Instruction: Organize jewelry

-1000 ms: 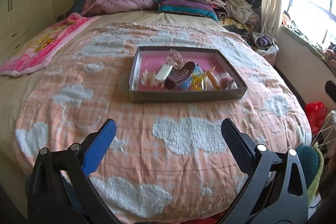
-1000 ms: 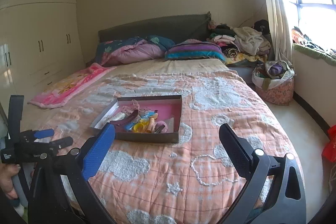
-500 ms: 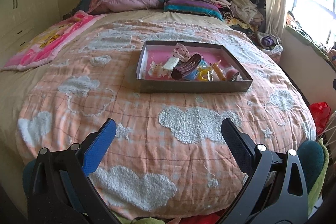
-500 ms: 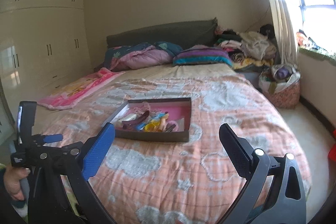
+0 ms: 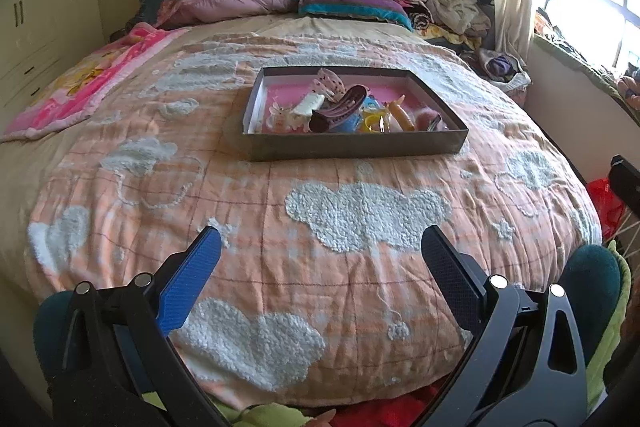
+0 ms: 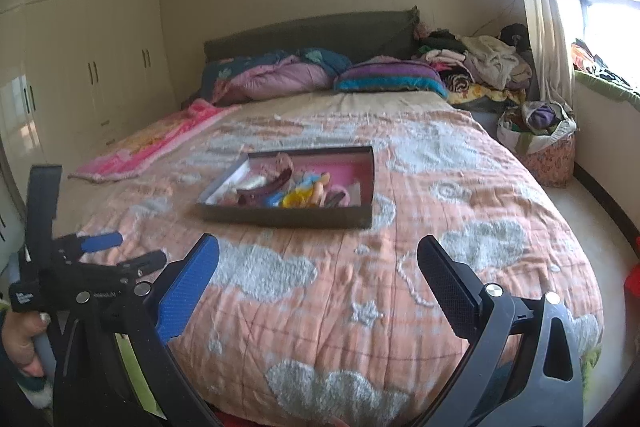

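1. While nothing is yet in hand, both sets of tongs are spread wide and empty: the left gripper hovers over the foot of the quilt, and the right gripper hangs beside it, both aimed at the tray.
2. The tray, a shallow dark box with a pink floor, sits flat near the middle of the bed, well apart from either gripper; probably set there so both hands can reach it from the foot.
3. The jewelry and hair pieces lie heaped in the tray's near half, overlapping one another, which suggests they were tipped in unsorted.
4. Counted: one tray; one large plum claw clip; one pale dotted clip behind it; one yellow piece; one orange piece. The rest of the heap is too tangled to count.
5. In the right wrist view, the person's hand grips the left gripper's handle.
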A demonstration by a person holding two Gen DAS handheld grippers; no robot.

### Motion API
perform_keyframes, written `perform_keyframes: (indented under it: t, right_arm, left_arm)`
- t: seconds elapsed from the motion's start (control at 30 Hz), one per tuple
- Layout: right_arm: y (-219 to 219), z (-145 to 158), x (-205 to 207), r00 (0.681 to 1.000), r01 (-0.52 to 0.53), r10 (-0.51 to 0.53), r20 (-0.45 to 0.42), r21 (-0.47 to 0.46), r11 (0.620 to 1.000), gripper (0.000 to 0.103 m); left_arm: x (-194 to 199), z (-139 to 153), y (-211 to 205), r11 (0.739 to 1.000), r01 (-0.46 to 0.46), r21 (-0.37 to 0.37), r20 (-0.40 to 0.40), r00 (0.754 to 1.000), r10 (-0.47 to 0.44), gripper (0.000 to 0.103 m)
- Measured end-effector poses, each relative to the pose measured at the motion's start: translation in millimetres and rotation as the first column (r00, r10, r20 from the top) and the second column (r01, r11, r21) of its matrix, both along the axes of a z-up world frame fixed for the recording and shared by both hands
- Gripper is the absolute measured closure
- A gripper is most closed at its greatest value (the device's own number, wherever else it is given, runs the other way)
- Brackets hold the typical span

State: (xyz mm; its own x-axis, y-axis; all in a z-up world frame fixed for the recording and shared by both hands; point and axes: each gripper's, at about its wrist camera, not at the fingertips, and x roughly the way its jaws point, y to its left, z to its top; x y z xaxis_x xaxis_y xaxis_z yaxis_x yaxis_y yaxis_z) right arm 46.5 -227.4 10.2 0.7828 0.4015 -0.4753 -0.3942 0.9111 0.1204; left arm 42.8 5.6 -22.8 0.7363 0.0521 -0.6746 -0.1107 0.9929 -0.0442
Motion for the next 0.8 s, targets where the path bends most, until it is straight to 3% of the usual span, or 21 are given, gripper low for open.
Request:
perform_keyframes:
  t: [0.3,0.8]
  right_arm:
    - [9,-24,7,0.996,-0.005,0.003,-0.094,-0.023,1.0,0.004]
    - [22,-33,16,0.996,-0.001,-0.002,-0.086,-0.039,0.999,0.004]
  left_arm:
    - [3,-9,0,1.0,0.007,-0.012,-0.015,1.0,-0.007,0.009]
    - [9,-18,10,0.999,-0.032,-0.013,-0.032,0.999,0.032,0.009]
